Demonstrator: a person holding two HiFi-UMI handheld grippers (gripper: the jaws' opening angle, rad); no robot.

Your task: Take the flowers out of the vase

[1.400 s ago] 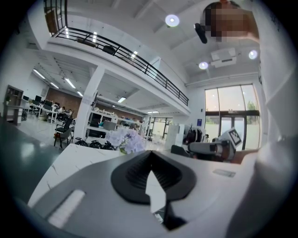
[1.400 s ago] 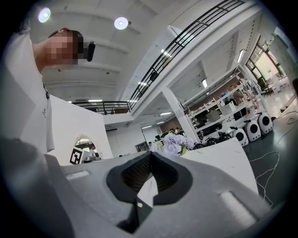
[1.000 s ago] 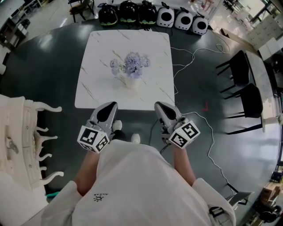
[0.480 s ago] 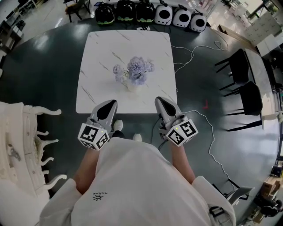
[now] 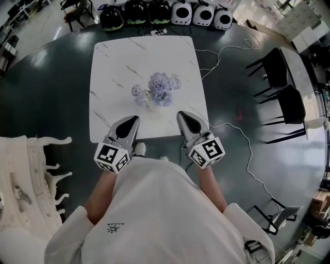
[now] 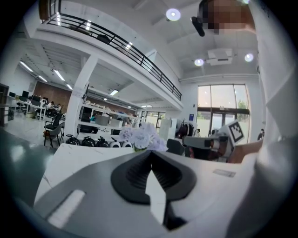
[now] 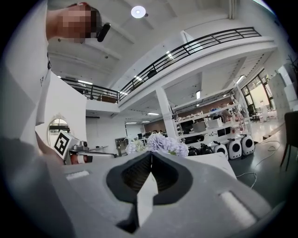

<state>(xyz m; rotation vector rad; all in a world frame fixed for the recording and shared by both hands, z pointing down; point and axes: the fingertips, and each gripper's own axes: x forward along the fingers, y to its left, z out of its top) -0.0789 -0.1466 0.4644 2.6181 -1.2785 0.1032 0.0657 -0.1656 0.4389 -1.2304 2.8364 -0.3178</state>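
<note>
A bunch of pale purple flowers (image 5: 159,88) stands in a small white vase (image 5: 153,106) near the middle of the white marble table (image 5: 111,67). My left gripper (image 5: 134,120) and right gripper (image 5: 181,114) hover over the table's near edge, one on each side of the vase and short of it. Both are shut with nothing between the jaws. In the left gripper view the flowers (image 6: 141,137) rise just past the closed tips (image 6: 150,153). They show the same way in the right gripper view, flowers (image 7: 163,143) beyond the tips (image 7: 151,154).
A white ornate piece of furniture (image 5: 26,196) stands at the lower left. Black chairs (image 5: 281,82) stand to the right, and a cable (image 5: 242,139) runs over the dark floor. A row of black and white pods (image 5: 170,13) lines the far side.
The person has stepped toward the table. Both grippers have moved forward from over the floor to the table's near edge, closer to the vase. Their jaws stay shut.
</note>
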